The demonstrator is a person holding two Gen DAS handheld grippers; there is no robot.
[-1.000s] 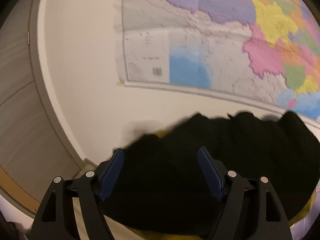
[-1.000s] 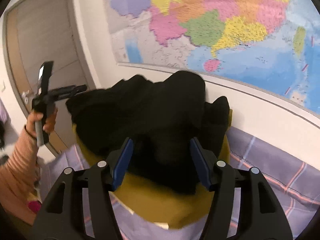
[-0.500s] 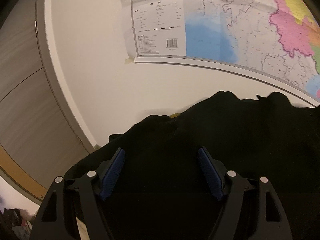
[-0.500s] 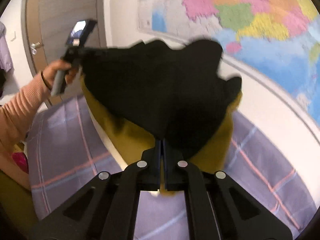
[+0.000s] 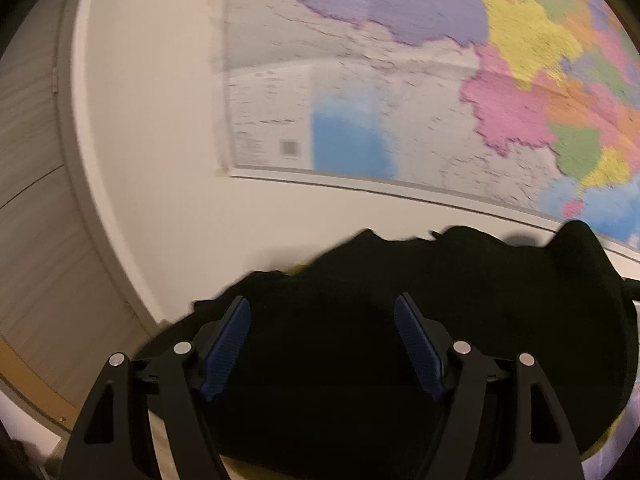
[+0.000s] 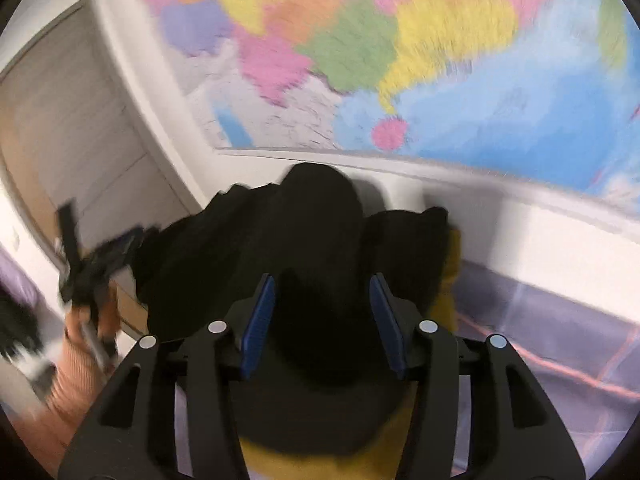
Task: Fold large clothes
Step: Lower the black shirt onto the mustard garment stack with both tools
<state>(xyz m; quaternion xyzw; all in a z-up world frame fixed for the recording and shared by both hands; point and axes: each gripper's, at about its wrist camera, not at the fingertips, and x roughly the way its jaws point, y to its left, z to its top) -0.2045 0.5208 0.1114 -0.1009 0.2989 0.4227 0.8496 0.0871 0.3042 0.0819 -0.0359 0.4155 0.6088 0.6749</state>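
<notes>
R gripper (image 6: 322, 322) jaws just reopened, part-wide round rumpled black fabric garment (image 6: 288, 240), prob. regripping; L gripper (image 5: 322, 344) wide, garment between, unpinched.

Right tool (image 6: 322, 300) jaws just reopened, now astride black garment (image 6: 304, 240).

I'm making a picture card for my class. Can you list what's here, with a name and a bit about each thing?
clothes: black garment heaped on yellow cloth
bed cover: purple plaid sheet
wall: colourful map
left gripper: open, over the black garment
right gripper: jaws just opened, black garment between them, not pinched
</notes>
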